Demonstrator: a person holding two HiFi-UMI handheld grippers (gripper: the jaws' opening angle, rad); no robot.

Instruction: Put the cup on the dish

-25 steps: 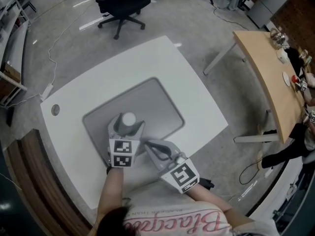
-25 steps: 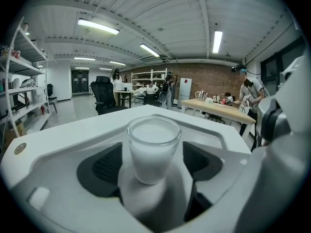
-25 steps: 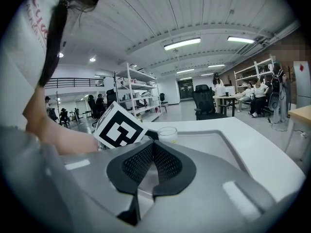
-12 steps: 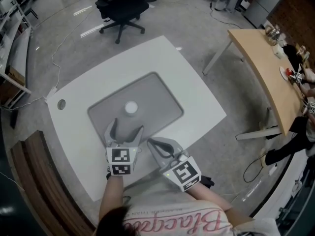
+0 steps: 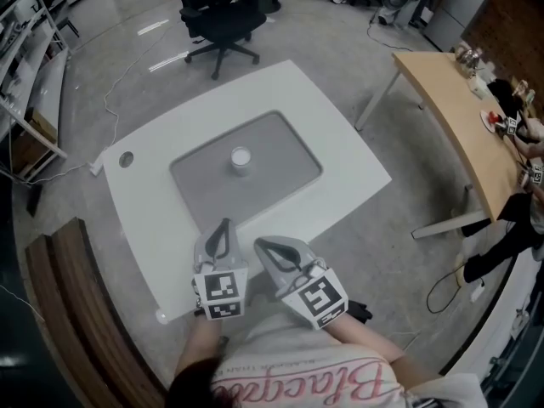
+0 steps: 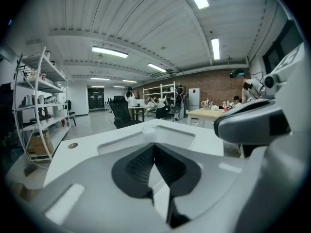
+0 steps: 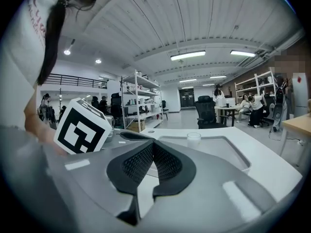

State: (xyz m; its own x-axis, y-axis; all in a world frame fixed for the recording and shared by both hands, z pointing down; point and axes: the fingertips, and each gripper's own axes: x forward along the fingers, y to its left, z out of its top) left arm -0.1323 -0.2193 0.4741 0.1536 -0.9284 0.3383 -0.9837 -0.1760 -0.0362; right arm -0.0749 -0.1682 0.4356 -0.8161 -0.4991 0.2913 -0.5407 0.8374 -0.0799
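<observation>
A small clear cup (image 5: 240, 159) stands upright on its own near the middle of the grey rectangular dish (image 5: 280, 138) set into the white table (image 5: 340, 160). My left gripper (image 5: 224, 224) is over the table's near edge, well short of the cup, shut with nothing between its pads. My right gripper (image 5: 260, 245) is beside it, also shut and empty. In the left gripper view the cup (image 6: 148, 130) shows far ahead beyond the shut left gripper (image 6: 154, 147). The right gripper view has the cup (image 7: 194, 139) on the dish (image 7: 228, 152) past the shut right gripper (image 7: 153, 145).
A black office chair (image 5: 223, 19) stands beyond the table's far side. A curved wooden desk (image 5: 455, 109) with small items is at the right. The table has a round cable hole (image 5: 126, 158) near its left corner. Metal shelving (image 5: 25, 66) lines the left wall.
The left gripper, around the cup a second ago, has let it go, drawn back to the near edge and shut. The cup stays on the dish. The right gripper barely moved.
</observation>
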